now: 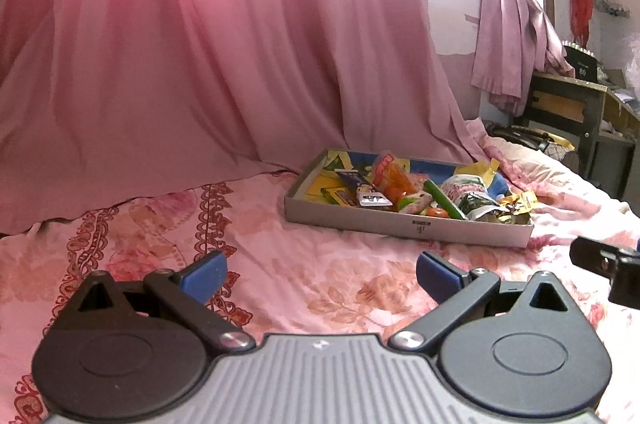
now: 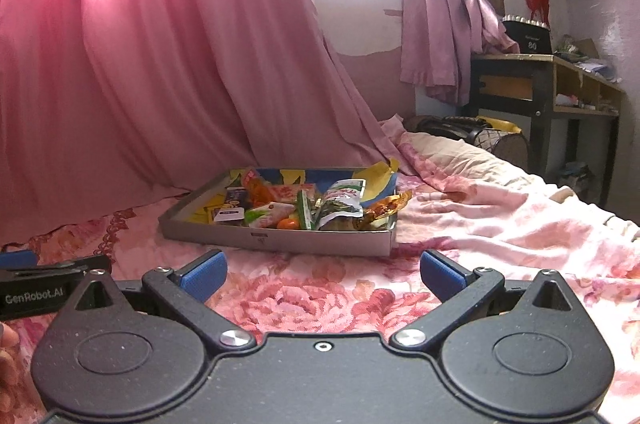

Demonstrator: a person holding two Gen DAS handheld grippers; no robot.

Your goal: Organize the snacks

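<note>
Both claws are idle above the bed point(image 2: 500, 224). Your left claw point(image 1: 322, 274) has its blue pads wide apart, nothing between them. Your right claw point(image 2: 322, 274) is the same: pads spread, empty. Neither touches the bedspread or any snack.

The snacks sit in a shallow grey cardboard box point(image 1: 408, 226) resting on the floral bedspread, ahead of both claws and well apart from them, close to the pink curtain point(image 1: 200, 44). In the right wrist view the box point(image 2: 280, 240) lies almost straight ahead; in the left wrist view it is ahead and to the right.

Contents are a loose heap: a white and green pouch point(image 2: 344, 202) toward the right end, a thin green stick pack point(image 2: 303, 212) leaning beside it, a small orange piece point(image 2: 288, 224) near the front wall, a gold wrapper point(image 2: 386, 206) draped over the right corner. Labels are too small to read.

Judgement: the box is already full and no loose snacks show on the bed, so you are either at the end of gathering or about to sort. Cannot tell which.

If sorting follows, bring the right claw forward over the front wall, come down from above on one top-lying item, and close gently; these wrappers will likely crumple and slip.
</note>
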